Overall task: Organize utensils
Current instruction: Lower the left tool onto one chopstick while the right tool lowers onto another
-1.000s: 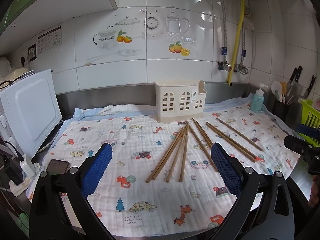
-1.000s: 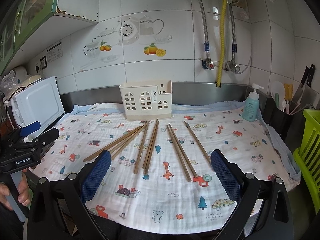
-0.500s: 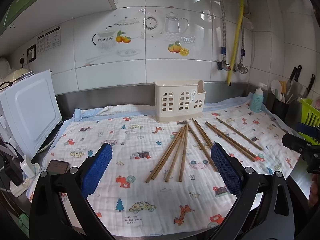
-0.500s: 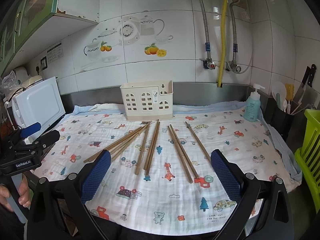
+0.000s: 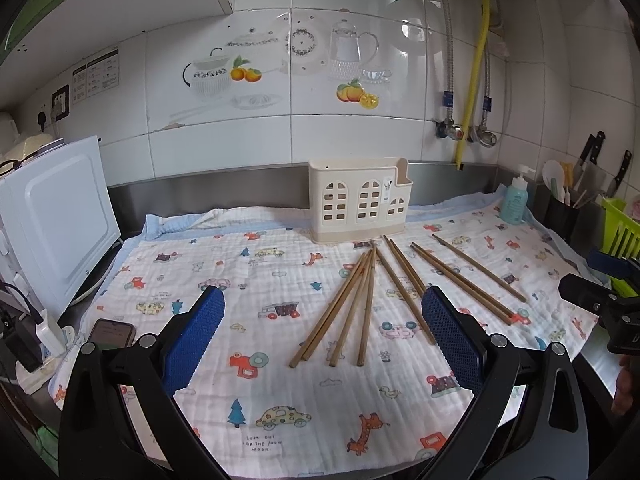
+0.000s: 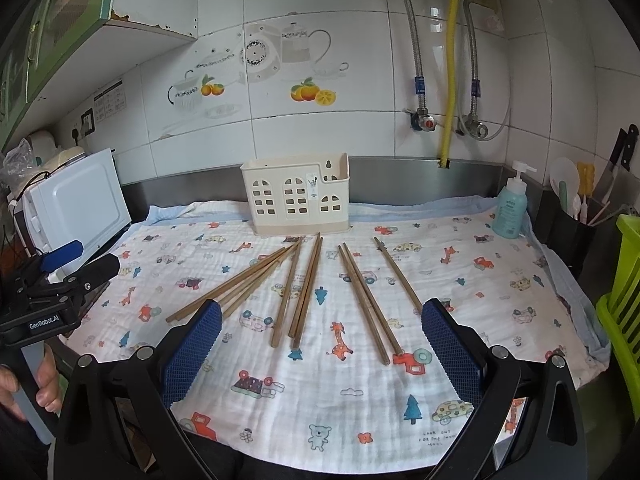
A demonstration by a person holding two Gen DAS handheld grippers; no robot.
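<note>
Several brown wooden chopsticks (image 5: 362,304) (image 6: 304,284) lie fanned out on a cartoon-print cloth (image 5: 256,280) (image 6: 460,280). Behind them, upright against the steel backsplash, is a cream utensil holder (image 5: 358,208) (image 6: 296,200) with window cut-outs. My left gripper (image 5: 321,308) hovers open over the near ends of the left chopsticks, holding nothing. My right gripper (image 6: 322,312) is open above the near ends of the middle chopsticks, also holding nothing. Each gripper shows at the edge of the other's view: the right one (image 5: 588,276) and the left one (image 6: 86,260), the latter held by a hand.
A white appliance (image 5: 52,220) stands at the left, with a phone (image 5: 110,332) and a charger beside it. At the right are a teal soap bottle (image 6: 510,208), a black utensil pot (image 6: 572,232), knives and a green rack (image 6: 624,288). Pipes run down the tiled wall.
Both views have drifted only slightly. The chopsticks and the holder lie as before, and both grippers stay open.
</note>
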